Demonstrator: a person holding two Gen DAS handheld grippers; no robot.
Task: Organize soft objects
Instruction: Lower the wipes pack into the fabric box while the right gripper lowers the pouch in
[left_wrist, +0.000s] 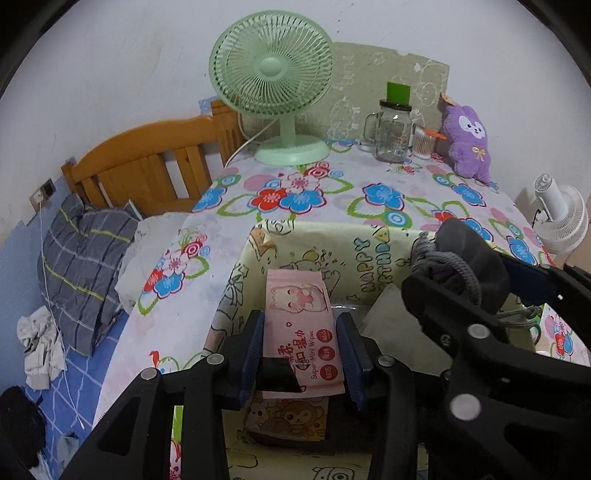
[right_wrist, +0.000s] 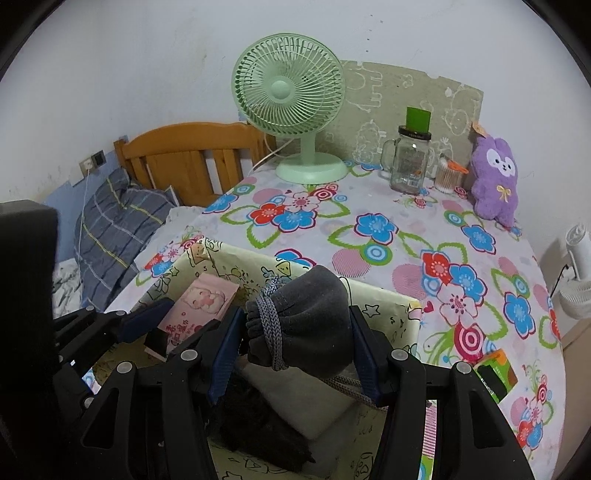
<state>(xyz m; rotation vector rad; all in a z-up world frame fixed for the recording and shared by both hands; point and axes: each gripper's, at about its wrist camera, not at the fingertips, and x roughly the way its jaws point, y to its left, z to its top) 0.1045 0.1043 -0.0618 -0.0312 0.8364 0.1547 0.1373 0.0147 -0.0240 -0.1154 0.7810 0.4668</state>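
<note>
My left gripper (left_wrist: 301, 328) is shut on a pink pack of wet wipes (left_wrist: 301, 332) and holds it over the open cartoon-print box (left_wrist: 321, 236). My right gripper (right_wrist: 295, 325) is shut on a grey drawstring pouch (right_wrist: 310, 317) above the same box (right_wrist: 388, 302). The pouch (left_wrist: 465, 258) and right gripper show at the right of the left wrist view; the wipes (right_wrist: 195, 310) show at the left of the right wrist view. Inside the box lie a grey folded cloth (right_wrist: 306, 398) and a dark fuzzy item (right_wrist: 255, 424). A purple plush rabbit (right_wrist: 495, 177) sits at the table's far right.
The flowered tablecloth (right_wrist: 369, 229) carries a green desk fan (right_wrist: 291, 99), a glass mug jar (right_wrist: 410, 162), a cotton swab tub (right_wrist: 447, 177) and a small green box (right_wrist: 495, 373). A wooden bed headboard (left_wrist: 155, 158) and plaid pillow (left_wrist: 81, 251) lie left. A white fan (left_wrist: 565, 218) stands right.
</note>
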